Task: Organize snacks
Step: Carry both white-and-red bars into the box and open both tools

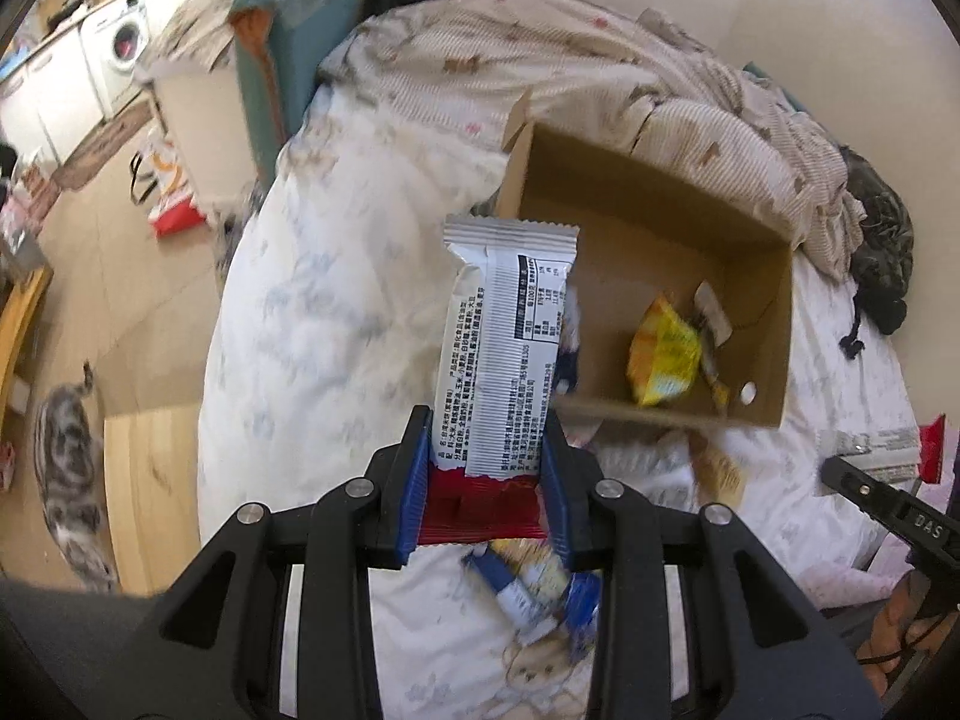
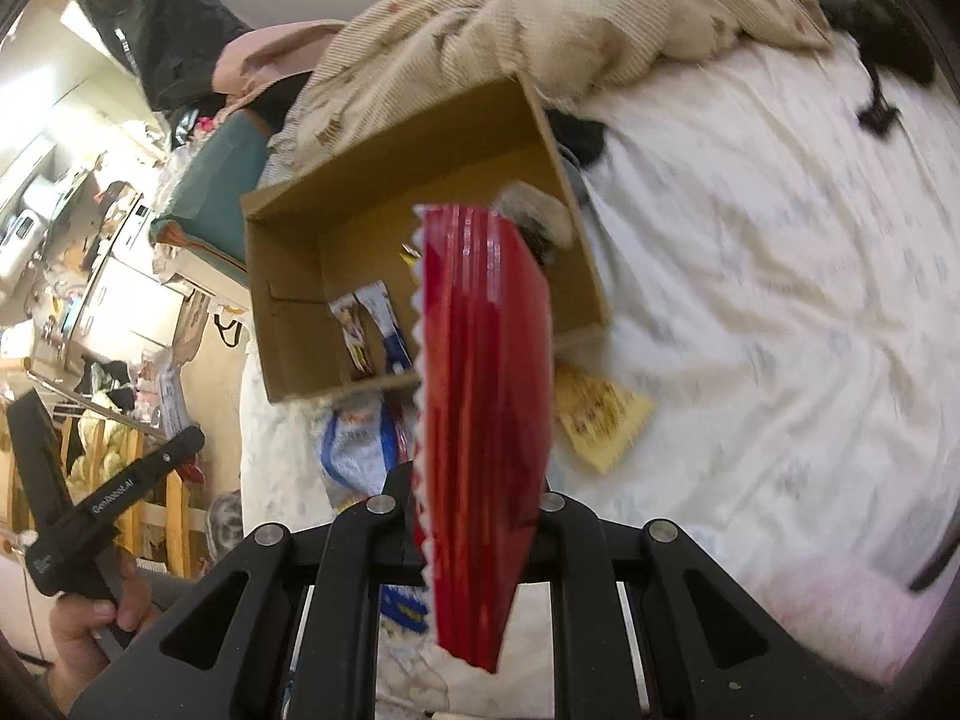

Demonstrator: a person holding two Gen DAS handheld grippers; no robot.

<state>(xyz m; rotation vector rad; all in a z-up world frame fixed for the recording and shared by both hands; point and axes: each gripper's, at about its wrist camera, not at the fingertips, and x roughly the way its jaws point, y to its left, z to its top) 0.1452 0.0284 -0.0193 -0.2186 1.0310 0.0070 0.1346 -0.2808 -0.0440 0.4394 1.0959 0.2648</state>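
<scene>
We are holding two snacks up over the bed, one in each tool. Our left tool point(image 1: 489, 468) is pinching a long white and red snack bar wrapper point(image 1: 510, 348) by its red end, so the bar is standing up with its long side pointing away from us. Our right tool point(image 2: 474, 516) is pinching a flat shiny red snack packet point(image 2: 483, 396) on its thin edge, and it is standing up too.

The open brown cardboard box point(image 1: 774, 324) is sitting on the white bed sheet point(image 1: 336, 300), just past both snacks. Inside it a yellow snack bag point(image 1: 663, 354) is already lying on the bottom. The box is ahead and a bit to the right of the left tool, and straight ahead of the right one, so we think both are about as near. More small snacks point(image 1: 534, 594) are still lying on the sheet under the left tool
</scene>
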